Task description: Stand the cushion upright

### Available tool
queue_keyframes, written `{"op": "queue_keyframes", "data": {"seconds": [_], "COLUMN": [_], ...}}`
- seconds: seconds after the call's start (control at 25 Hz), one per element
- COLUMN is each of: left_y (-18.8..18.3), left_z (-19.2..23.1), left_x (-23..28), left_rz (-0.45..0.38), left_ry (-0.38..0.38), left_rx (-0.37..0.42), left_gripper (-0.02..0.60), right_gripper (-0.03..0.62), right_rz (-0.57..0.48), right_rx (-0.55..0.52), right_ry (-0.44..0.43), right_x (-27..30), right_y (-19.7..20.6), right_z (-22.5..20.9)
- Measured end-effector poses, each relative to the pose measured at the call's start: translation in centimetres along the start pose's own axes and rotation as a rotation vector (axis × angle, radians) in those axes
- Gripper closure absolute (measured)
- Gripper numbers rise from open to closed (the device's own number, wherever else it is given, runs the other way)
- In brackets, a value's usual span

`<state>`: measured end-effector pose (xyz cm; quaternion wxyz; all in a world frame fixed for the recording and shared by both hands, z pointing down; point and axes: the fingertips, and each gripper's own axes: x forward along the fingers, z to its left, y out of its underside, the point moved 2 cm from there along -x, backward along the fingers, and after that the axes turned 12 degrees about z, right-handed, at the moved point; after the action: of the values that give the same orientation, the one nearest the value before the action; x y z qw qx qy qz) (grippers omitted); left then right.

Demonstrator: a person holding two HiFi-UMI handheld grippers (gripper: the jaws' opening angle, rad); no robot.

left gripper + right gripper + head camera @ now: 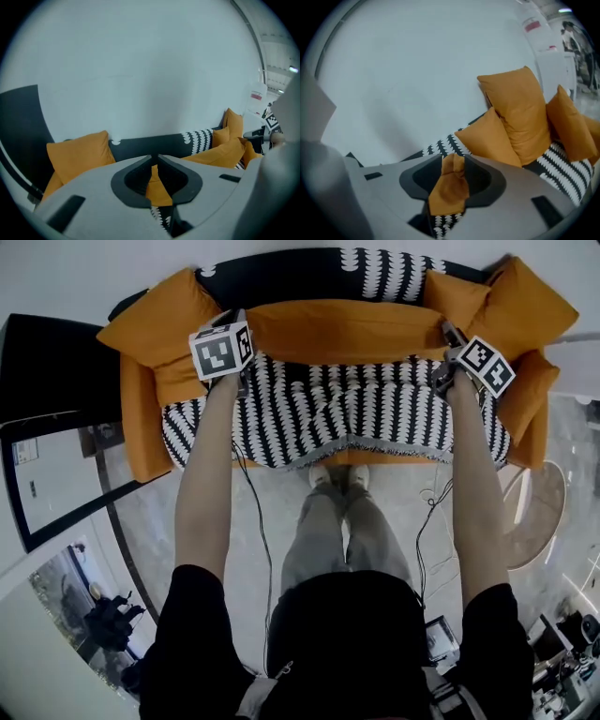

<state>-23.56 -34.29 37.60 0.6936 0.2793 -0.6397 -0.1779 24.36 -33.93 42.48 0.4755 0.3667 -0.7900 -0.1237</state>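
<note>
A long orange cushion (342, 329) stands on its long edge against the sofa's backrest, and I hold it at both ends. My left gripper (246, 319) is at its left end; in the left gripper view the narrow jaws (154, 161) pinch a fold of the orange fabric (158, 191). My right gripper (451, 335) is at the right end. Its jaws (453, 161) stand wider apart, with a bunched corner of the cushion (449, 187) lying loosely between them.
The sofa (281, 277) is dark with a black-and-white patterned throw (337, 413) over its seat. Orange cushions are piled at its left end (155, 324) and right end (525, 315). A white wall is behind. Cables (427, 521) trail on the floor by the person's legs.
</note>
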Motion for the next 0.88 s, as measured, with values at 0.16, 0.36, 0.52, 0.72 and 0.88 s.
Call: {"op": "queue_keyframes", "data": {"seconds": [0.16, 0.36, 0.52, 0.72, 0.88], "left_y": [-1.3, -2.1, -2.5, -2.7, -2.4], "left_z": [-2.6, -6.4, -9.1, -12.2, -14.9], "left_x": [-2.8, -7.6, -12.1, -18.4, -23.5], "left_rz": [-0.083, -0.205, -0.293, -0.397, -0.472], "left_ry": [0.018, 0.111, 0.152, 0.173, 0.2], "left_rx": [0.059, 0.019, -0.027, -0.034, -0.015], "left_gripper": [0.545, 0.552, 0.563, 0.569, 0.572], "right_gripper": [0.486, 0.553, 0.566, 0.571, 0.574], "right_rz": [-0.021, -0.119, -0.191, -0.276, -0.324], "right_rx": [-0.165, -0.293, -0.377, -0.475, -0.56], "right_ry": [0.006, -0.156, -0.286, -0.349, -0.347], "right_x": [-2.4, -7.0, -11.8, -17.9, -22.6], "right_y": [0.1, -0.5, -0.2, 0.4, 1.0], "right_z": [2.7, 9.6, 14.7, 19.0, 21.4]}}
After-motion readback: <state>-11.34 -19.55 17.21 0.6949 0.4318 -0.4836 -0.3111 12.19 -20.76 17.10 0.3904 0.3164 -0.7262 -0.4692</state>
